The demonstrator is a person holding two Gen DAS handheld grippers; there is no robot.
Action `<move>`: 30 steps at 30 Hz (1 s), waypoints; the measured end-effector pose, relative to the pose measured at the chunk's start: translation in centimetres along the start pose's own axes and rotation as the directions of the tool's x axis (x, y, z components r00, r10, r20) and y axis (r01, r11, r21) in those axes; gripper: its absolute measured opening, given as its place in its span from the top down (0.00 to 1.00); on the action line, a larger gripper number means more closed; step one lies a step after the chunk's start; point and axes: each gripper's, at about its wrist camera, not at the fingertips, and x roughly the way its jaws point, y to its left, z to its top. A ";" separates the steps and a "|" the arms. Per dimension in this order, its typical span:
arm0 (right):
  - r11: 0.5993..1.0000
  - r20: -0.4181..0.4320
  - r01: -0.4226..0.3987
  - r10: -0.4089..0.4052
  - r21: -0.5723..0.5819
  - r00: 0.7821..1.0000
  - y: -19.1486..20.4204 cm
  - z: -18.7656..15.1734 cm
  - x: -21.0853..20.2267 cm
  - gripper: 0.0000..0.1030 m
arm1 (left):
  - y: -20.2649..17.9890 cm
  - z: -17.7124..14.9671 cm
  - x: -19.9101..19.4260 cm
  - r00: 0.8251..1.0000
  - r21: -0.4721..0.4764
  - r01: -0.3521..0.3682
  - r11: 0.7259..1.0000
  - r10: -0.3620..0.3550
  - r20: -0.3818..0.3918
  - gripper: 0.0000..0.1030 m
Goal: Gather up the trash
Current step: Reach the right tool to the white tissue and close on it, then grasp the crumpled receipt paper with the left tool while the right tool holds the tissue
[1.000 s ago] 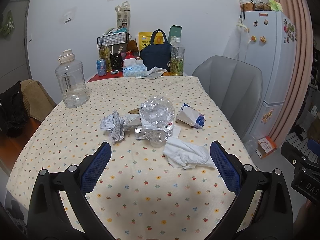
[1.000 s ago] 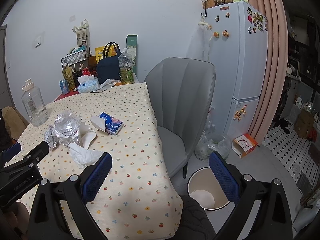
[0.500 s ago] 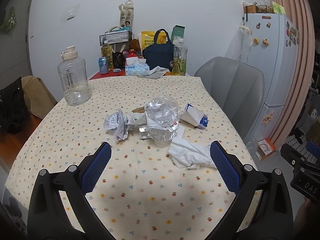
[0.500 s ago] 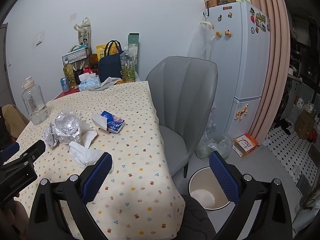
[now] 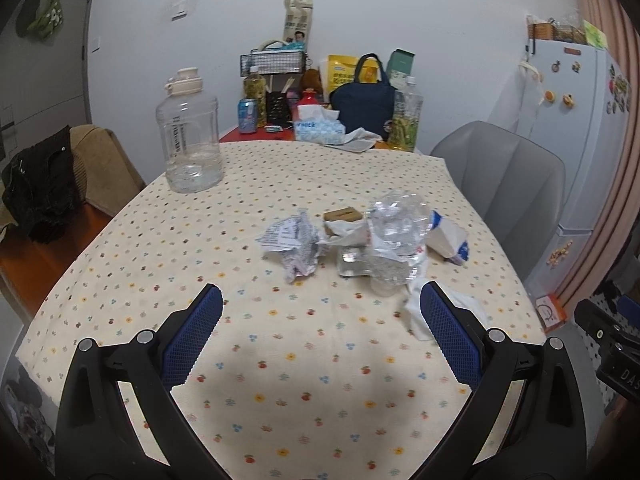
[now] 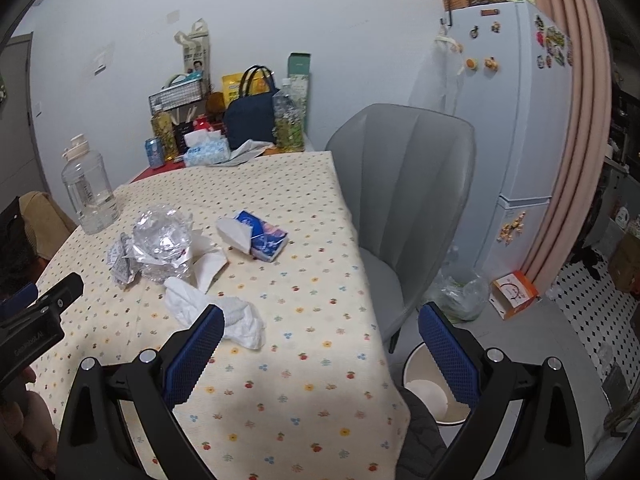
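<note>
Both my grippers are spread wide and hold nothing. Over the last second my left gripper has drifted left, so the crumpled receipt now sits ahead of it, while the crushed bottle and white tissue lie rightward on the table. Nothing is collected yet; the bin waits below my right gripper.

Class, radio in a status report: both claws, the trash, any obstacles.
Left claw open, empty. Right claw open, empty. Crushed bottle, crumpled receipt, tissue on table. Bin below, nothing blocking.
</note>
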 end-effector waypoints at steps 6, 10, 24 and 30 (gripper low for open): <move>0.995 -0.052 -0.081 0.079 -0.050 0.996 2.5 0.0 2.8 0.08 | 2.7 0.2 2.1 0.998 -0.041 -0.058 0.997 0.057 -0.026 0.05; 0.987 -0.099 -0.138 0.130 -0.081 0.987 4.4 -0.1 5.0 0.13 | 3.7 0.6 3.6 0.996 -0.047 -0.084 0.995 0.082 -0.043 0.05; 0.973 -0.220 -0.205 0.180 -0.101 0.959 7.7 0.0 10.5 0.57 | 3.4 1.7 9.5 0.994 -0.062 -0.017 0.998 0.010 -0.113 0.33; 0.965 -0.261 -0.243 0.212 -0.095 0.942 7.8 -0.4 11.7 0.88 | 3.1 1.9 12.5 0.987 -0.078 0.008 0.997 -0.020 -0.159 0.51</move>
